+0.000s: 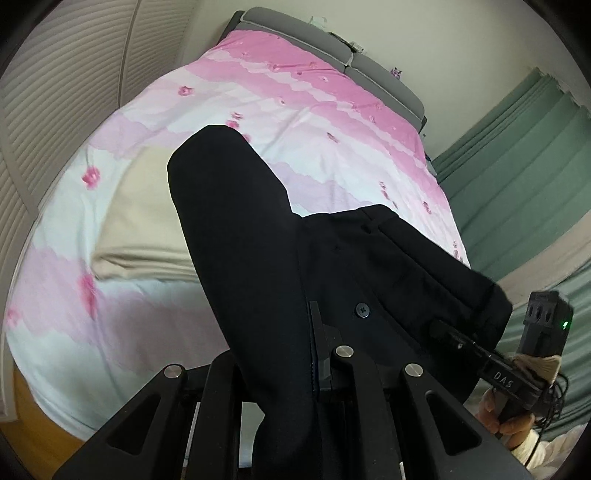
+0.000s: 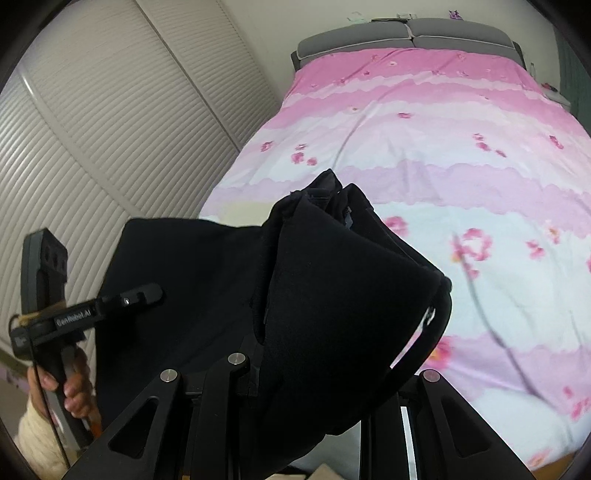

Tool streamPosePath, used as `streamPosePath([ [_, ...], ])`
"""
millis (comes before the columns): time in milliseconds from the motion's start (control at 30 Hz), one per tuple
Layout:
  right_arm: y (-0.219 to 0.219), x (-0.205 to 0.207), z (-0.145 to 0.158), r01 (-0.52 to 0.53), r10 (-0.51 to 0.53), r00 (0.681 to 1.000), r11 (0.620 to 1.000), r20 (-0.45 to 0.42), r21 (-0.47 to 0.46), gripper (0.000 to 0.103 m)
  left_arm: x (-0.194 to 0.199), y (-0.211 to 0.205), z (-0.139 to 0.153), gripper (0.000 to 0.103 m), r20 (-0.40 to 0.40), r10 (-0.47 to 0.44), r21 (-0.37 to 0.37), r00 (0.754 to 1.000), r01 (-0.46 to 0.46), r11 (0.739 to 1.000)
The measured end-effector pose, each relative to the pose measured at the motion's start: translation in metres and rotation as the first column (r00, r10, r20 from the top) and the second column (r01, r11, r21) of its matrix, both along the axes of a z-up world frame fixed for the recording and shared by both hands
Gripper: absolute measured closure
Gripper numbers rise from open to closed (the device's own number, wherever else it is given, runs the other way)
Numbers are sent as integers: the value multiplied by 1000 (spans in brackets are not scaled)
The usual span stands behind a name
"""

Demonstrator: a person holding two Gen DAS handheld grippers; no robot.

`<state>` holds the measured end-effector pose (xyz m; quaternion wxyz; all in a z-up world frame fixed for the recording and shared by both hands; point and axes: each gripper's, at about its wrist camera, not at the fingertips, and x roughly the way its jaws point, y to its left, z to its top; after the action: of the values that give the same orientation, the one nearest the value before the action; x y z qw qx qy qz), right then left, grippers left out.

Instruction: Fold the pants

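The black pants (image 1: 258, 266) hang lifted above the bed, held at the waistband by both grippers. In the left wrist view my left gripper (image 1: 314, 332) is shut on the waistband near a black button (image 1: 362, 309); one leg stretches away over the bed. My right gripper (image 1: 447, 332) shows at the lower right, clamped on the far waist edge. In the right wrist view the pants (image 2: 332, 302) bunch over my right gripper (image 2: 280, 354), hiding its fingertips. My left gripper (image 2: 147, 293) shows at the left, shut on the cloth.
A bed with a pink and white flowered cover (image 2: 443, 155) fills the space ahead, with a grey headboard (image 2: 406, 33). A cream folded cloth (image 1: 140, 221) lies on the bed. A louvred wardrobe (image 2: 92, 129) stands left; green curtains (image 1: 517, 166) hang right.
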<state>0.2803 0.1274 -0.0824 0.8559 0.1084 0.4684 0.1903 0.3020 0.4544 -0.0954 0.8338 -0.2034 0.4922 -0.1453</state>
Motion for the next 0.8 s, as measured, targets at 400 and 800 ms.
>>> streamPosePath([
  [400,112,62,-26,95,-94,995,995,-35,27,79,109,104,-15,89,-5,-134,63,991,134,989],
  [800,156,155,-64,155,-156,987,987,-24,-36,79,245,119,-56,89,2,-249,170,968,245,954],
])
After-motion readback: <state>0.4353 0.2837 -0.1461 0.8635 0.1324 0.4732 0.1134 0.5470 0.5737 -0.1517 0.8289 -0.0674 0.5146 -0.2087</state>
